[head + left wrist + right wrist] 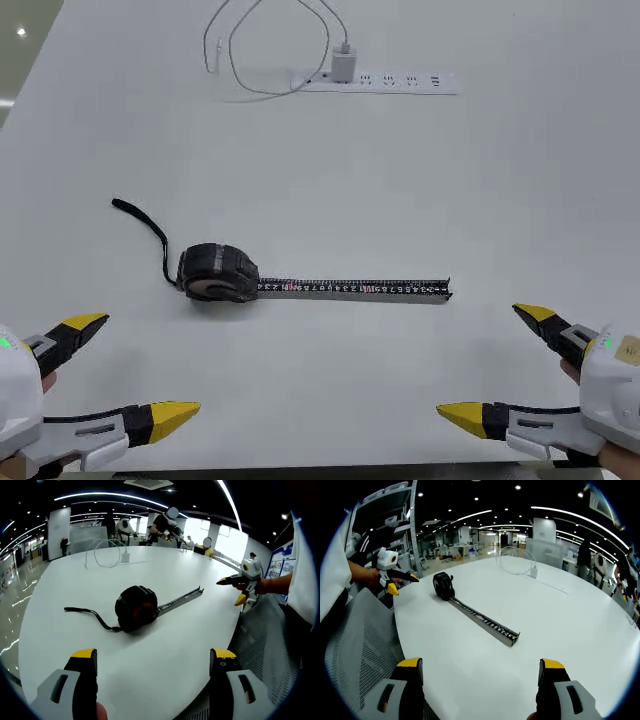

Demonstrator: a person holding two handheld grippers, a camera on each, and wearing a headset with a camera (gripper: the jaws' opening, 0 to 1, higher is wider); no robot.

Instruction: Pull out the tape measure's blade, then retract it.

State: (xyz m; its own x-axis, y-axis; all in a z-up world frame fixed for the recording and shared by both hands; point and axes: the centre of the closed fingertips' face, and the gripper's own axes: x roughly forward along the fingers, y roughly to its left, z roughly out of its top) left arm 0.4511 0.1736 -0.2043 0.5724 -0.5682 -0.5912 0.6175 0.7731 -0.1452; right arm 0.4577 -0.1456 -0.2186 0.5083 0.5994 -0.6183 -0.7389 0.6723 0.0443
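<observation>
The left gripper (148,364) and right gripper (478,360), jaws wide apart and holding nothing, hover at the bench (330,170) front edge, well apart from the tape (215,272) and its extended blade (355,289).

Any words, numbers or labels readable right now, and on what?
No text reads clearly.
Numerals along the tape measure blade: too small to read.
Markings on the tape measure case: none legible.
Markings on the power strip: too small to read.
</observation>
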